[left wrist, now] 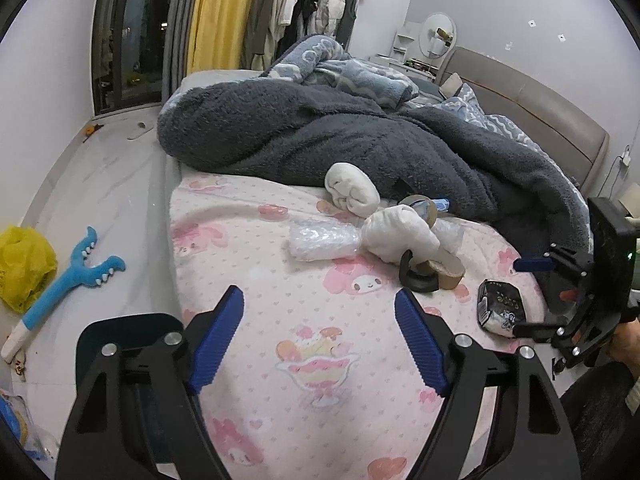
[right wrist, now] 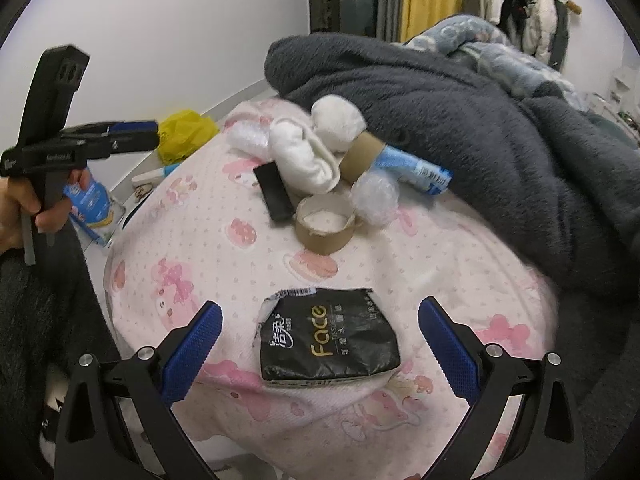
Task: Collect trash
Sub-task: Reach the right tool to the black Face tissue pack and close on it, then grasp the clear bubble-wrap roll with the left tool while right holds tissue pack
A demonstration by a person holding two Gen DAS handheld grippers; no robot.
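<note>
The black tissue packet (right wrist: 330,336) is lying flat on the pink cartoon sheet (right wrist: 224,264), sitting right between the right gripper (right wrist: 320,344) fingers, which are spread wide and not touching it. Just past it: a cardboard tape roll (right wrist: 325,227), white socks (right wrist: 304,160), a bubble wrap wad (right wrist: 375,197). The left gripper (left wrist: 319,344) is hanging spread too, gripping nothing, over bare sheet.

Both views were taken from the wrists, angled down over the pink bed sheet (left wrist: 248,248): the left one from farther back toward the dark blanket (left wrist: 304,136), the right one close above the black tissue pack (right wrist: 328,336), which was shared by both.
</note>
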